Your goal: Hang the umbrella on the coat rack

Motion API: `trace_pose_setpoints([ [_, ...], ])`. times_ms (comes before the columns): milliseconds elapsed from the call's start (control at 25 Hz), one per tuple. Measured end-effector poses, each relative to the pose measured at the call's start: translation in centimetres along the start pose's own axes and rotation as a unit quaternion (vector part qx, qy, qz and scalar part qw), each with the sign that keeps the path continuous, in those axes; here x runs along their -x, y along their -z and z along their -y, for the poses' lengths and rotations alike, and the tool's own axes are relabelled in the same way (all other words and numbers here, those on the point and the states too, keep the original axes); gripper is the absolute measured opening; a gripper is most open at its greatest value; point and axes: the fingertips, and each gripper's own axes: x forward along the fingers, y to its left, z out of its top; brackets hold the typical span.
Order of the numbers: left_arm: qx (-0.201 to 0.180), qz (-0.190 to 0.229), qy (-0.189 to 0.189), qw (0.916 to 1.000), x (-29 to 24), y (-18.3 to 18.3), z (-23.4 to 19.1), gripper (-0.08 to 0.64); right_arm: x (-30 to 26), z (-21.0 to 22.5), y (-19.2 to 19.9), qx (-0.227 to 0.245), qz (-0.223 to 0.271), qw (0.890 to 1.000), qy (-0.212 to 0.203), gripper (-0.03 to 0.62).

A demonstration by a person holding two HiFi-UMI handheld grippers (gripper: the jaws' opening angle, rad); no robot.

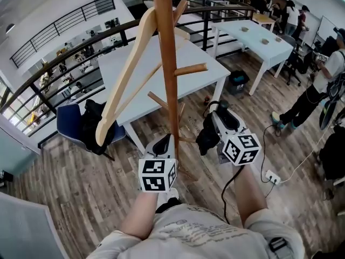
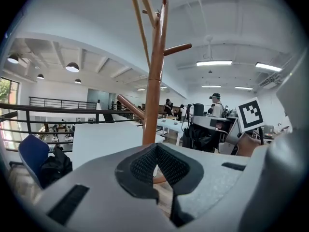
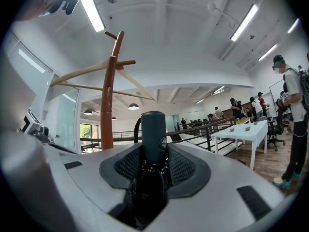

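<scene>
Your left gripper (image 2: 155, 161) and right gripper (image 3: 153, 164): light grey moulded shells, with black textured pads (image 2: 142, 167) in black surrounds. Each carries a white cube with black square markers: left cube (image 1: 157, 174), right cube (image 1: 241, 148). A black cable (image 1: 229, 190) comes off the right one. You're in a pale short-sleeved tee (image 1: 188, 233) with faint print.

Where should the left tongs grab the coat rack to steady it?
The upright pole, on the bare stretch between peg tiers, straight in from the person's side, where the left tongs face it. It's round, vertical and slim there; higher up, pegs and the hanger crowd it. The tongs are shut: open first.
</scene>
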Motion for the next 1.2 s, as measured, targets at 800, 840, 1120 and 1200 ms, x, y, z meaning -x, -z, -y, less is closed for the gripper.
trace_pose_setpoints([
  [800,0.024,-0.023,-0.018,0.9993,-2.1,-1.0,-6.7,0.005,-10.0,0.8,3.8,-0.004,-0.054,0.999,-0.001,0.158],
  [840,0.025,-0.024,-0.02,0.9992,-2.2,-0.9,-6.9,0.005,-10.3,0.7,4.1,-0.004,-0.056,0.998,-0.001,0.158],
  [1120,0.03,-0.023,-0.03,0.9988,-1.9,-1.0,-8.2,0.005,-11.6,-0.2,4.6,-0.006,-0.063,0.998,-0.009,0.158],
  [1200,0.029,-0.022,-0.029,0.9989,-2.0,-1.1,-8.1,0.005,-11.7,-0.6,4.5,-0.004,-0.063,0.998,-0.014,0.158],
])
